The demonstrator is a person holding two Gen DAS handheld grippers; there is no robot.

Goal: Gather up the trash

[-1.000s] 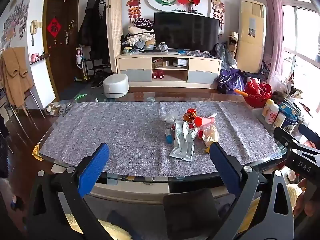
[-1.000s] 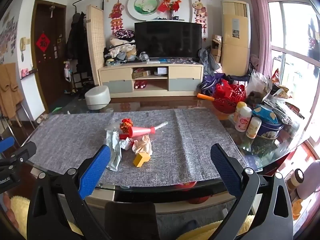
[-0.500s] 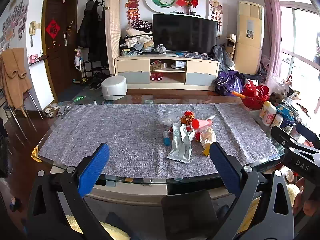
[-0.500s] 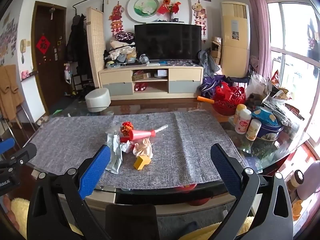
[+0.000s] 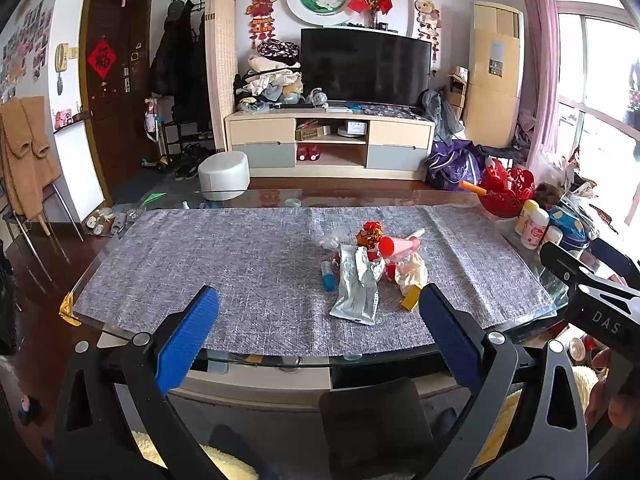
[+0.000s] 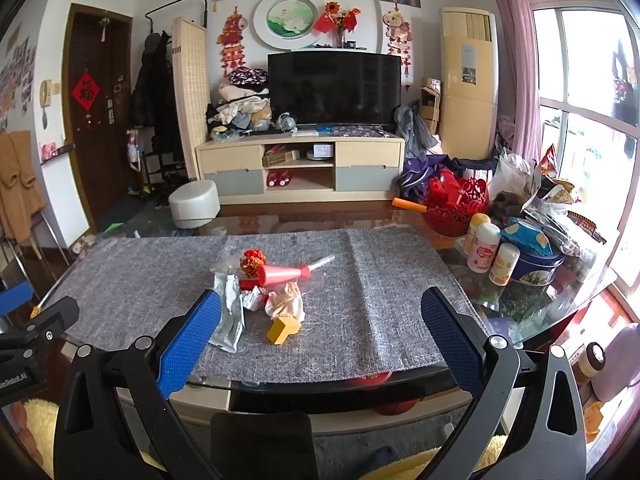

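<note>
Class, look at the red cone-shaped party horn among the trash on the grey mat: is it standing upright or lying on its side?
Lying on its side: the red party horn rests lengthwise on the grey mat.

Woven grey cloth mat [image 5: 248, 264], glossy glass table [image 5: 360, 196]

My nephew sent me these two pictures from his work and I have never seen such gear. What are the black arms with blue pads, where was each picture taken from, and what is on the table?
There is no robot here. A person holds a pair of hand tongs in each hand, and each carries a wide-angle camera looking out along its two blue-padded fingers. One picture comes from the left tongs, the other from the right tongs. Both are open and hold nothing.

On the grey table mat lies a small pile of trash: a silver wrapper, a red plastic horn, crumpled paper and a yellow block. Bottles stand at the table's right end.
</note>
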